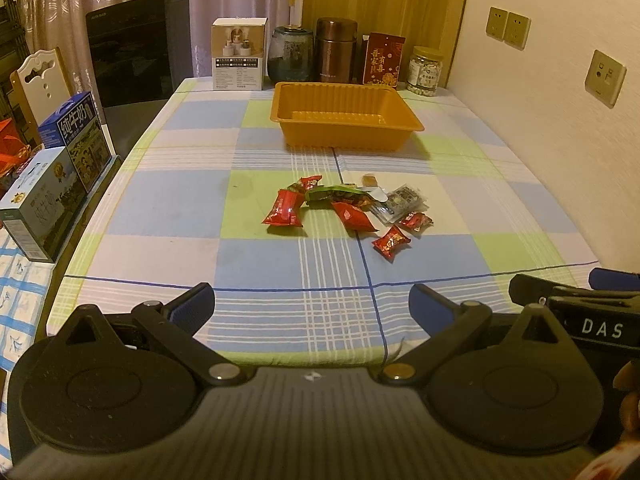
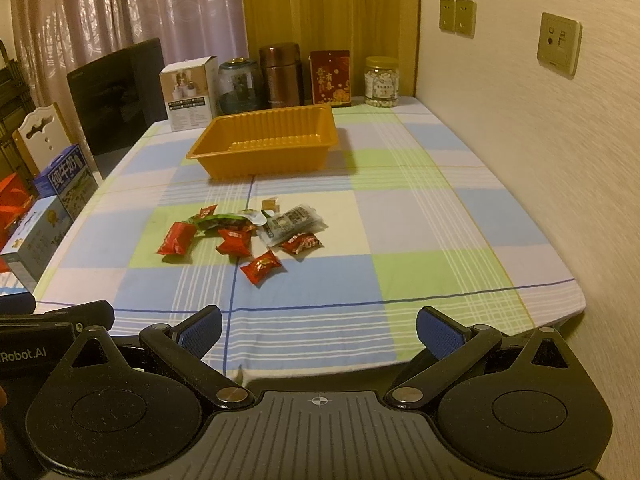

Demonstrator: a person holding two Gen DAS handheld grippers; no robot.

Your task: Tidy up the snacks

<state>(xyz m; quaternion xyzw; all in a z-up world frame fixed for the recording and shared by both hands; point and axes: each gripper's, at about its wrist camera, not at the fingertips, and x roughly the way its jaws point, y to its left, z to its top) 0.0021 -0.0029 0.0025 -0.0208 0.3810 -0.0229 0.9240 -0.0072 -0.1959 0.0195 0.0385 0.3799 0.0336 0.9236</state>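
A pile of small snack packets (image 1: 344,206) lies in the middle of the checked tablecloth: several red wrappers, a green packet (image 1: 336,194) and a clear one (image 1: 402,200). The pile also shows in the right wrist view (image 2: 244,236). An empty orange tray (image 1: 346,114) stands behind the pile, also seen in the right wrist view (image 2: 266,140). My left gripper (image 1: 312,304) is open and empty at the table's near edge. My right gripper (image 2: 318,328) is open and empty beside it, on its right.
A white box (image 1: 239,54), a dark jar (image 1: 291,54), a brown flask (image 1: 336,50), a red packet (image 1: 383,60) and a clear jar (image 1: 426,72) line the back edge. Milk cartons (image 1: 60,160) stand left of the table. A wall (image 1: 560,140) runs along the right.
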